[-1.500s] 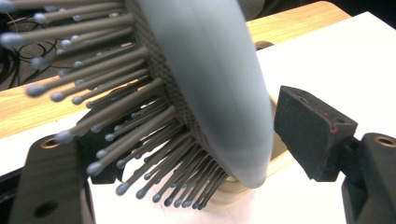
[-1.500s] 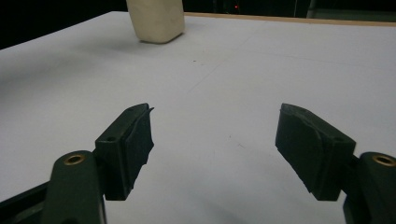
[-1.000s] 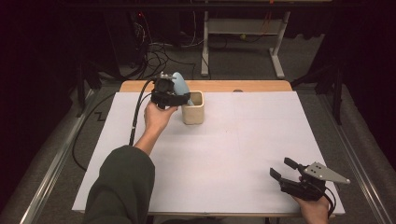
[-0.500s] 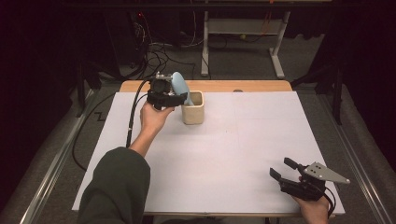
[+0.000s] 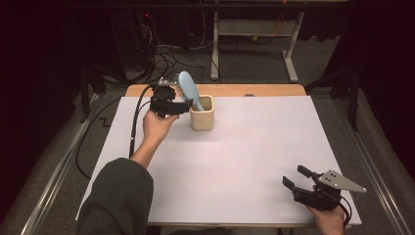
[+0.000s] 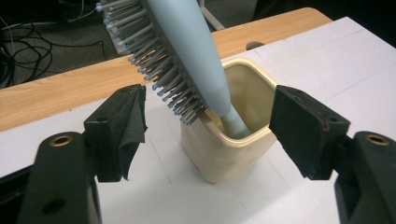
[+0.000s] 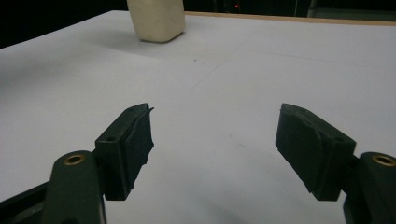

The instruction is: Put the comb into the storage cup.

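We have the left gripper (image 6: 205, 126) spread around the hairbrush (image 6: 187, 56) standing in the cup (image 6: 233, 140) at 11 o'clock; jaws have just been narrowing; next: pinch it, lift.

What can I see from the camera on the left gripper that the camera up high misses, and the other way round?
The left gripper view shows the hairbrush bristles one by one and the handle end resting down inside the cup, with the left gripper open around them, touching neither.

The high view shows the right gripper open at the near right corner, the person's sleeve, and floor cables.

Both show the brush leaning in the cream cup on the white table.
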{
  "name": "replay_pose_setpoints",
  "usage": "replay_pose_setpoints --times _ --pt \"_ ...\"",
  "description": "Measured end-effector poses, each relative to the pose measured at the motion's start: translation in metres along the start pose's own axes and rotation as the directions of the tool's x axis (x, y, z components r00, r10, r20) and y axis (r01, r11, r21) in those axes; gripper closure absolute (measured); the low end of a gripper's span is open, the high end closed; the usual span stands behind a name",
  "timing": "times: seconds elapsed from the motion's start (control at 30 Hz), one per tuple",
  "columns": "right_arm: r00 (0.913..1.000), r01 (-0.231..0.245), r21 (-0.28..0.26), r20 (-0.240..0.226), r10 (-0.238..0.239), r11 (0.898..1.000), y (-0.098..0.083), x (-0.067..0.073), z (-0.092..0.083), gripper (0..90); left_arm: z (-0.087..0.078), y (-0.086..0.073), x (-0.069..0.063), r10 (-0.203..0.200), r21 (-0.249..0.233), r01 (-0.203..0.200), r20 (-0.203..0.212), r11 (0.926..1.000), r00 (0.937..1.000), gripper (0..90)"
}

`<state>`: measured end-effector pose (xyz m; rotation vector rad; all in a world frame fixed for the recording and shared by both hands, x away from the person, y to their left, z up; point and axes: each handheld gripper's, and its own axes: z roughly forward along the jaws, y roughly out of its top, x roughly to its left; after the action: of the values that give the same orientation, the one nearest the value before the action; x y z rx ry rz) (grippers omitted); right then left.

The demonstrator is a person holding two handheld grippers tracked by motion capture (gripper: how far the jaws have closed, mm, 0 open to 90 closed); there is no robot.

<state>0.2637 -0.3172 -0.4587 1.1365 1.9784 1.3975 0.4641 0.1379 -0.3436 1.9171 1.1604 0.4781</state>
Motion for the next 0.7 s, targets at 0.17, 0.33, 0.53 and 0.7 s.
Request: replay_pose_setpoints --times 0.17,0.33,0.53,0.7 --pt "1.0000 0.002 -0.001 0.000 -0.002 1.000 0.000 0.000 0.000 27.7 -0.003 -0.001 0.000 0.005 -0.005 -0.005 0.005 1.0000 1.0000 27.8" --pt "1.0000 0.002 -0.001 0.001 -0.002 1.000 0.000 0.000 0.000 27.7 -0.006 -0.002 0.000 0.004 -0.007 -0.004 0.015 1.0000 0.9999 27.9" --pt "1.0000 0.004 -0.001 0.001 -0.004 1.000 0.000 0.000 0.000 27.7 -0.009 -0.004 0.000 0.007 -0.013 -0.006 0.020 0.9999 0.9998 28.2" --pt "1.0000 0.005 0.000 0.001 -0.005 1.000 0.000 0.000 0.001 27.7 -0.012 -0.006 0.001 0.005 -0.018 -0.004 0.023 0.9998 0.9997 28.4"
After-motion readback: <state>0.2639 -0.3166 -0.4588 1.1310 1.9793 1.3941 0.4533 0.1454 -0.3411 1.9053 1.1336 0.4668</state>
